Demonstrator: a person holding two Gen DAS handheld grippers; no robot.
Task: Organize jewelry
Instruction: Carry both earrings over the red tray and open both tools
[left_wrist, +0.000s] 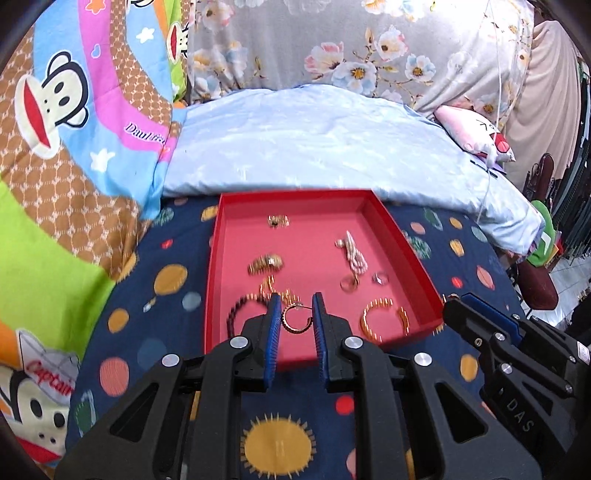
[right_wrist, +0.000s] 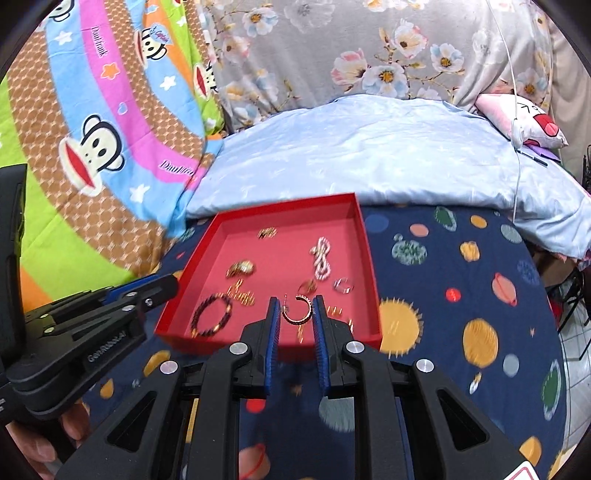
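Note:
An open red tray lies on the dark planet-print bedspread and holds several pieces of jewelry. My left gripper hovers over its near edge, shut on a gold hoop earring that spans the gap between the blue pads. In the right wrist view my right gripper is shut on a matching hoop earring above the same tray. In the tray are a dark beaded bracelet, a gold bangle, a pearl strand and rings. Both grippers sit side by side.
A pale blue quilt lies folded behind the tray. A cartoon-monkey blanket rises on the left, and a floral sheet hangs at the back. A pink cushion rests far right. The bed drops off at the right edge.

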